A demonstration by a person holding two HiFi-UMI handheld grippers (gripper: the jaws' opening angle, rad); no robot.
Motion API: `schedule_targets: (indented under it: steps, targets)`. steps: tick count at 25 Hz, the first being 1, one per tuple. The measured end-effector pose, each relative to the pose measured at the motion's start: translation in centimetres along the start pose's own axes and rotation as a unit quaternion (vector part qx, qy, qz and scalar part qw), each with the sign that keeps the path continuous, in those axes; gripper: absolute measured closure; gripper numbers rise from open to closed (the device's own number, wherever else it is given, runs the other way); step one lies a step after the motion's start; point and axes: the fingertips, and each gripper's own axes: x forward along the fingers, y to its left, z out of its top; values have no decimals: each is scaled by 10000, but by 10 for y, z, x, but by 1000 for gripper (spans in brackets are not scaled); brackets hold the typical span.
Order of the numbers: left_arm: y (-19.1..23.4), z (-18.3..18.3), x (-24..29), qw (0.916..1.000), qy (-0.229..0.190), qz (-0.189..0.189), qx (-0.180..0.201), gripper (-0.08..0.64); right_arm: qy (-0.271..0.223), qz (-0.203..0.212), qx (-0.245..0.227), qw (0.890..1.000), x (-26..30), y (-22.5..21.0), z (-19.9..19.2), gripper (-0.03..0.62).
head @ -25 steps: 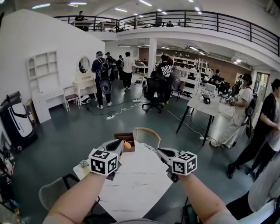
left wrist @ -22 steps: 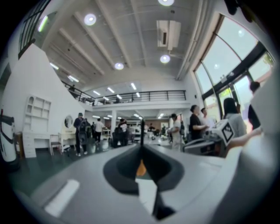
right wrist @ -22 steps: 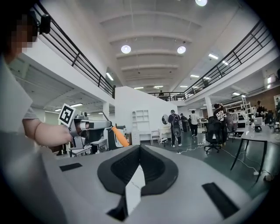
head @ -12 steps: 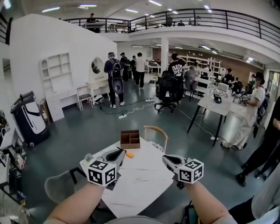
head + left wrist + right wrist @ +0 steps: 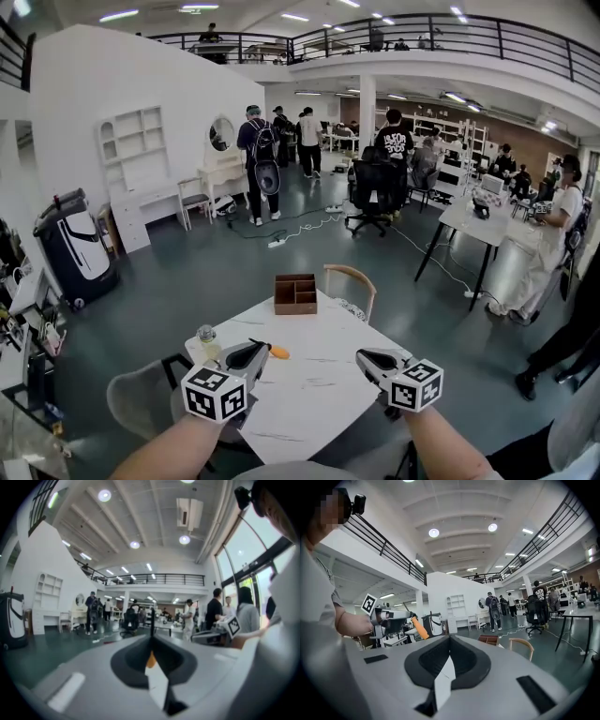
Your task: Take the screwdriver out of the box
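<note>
Holding the screwdriver [image 5: 277, 352] in my left gripper [image 5: 251, 352], jaws clamped on it, over the table [image 5: 309, 398], clear of the box [image 5: 294, 293] at the far edge. Right gripper [image 5: 367, 357] is closed and empty. Extraction looks done; next I'd set it down gently.

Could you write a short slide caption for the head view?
Left gripper holds the orange-handled screwdriver above the white table, away from the brown box; right gripper empty.
</note>
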Motion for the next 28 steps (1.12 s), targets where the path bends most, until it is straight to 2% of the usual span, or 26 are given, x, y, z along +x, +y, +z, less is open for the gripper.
schedule_targets:
  steps: [5,15,21,28]
  targets:
    - [28,-22,-25,9998,99,-85,-136,543,125,-60,124,9998,24,24,-15,584]
    - [83,-53,-79,9978,309,-516,270,543,292,-260,321,9987,84,91,-37,584]
    - [109,-75,-98,9974,402,-576,139,543,442,-257,417,9978,106,112,-54,584]
    - [110,-89,-113,9972,489,-567,8,543,614,-248,516,9965,107,118,-64,584]
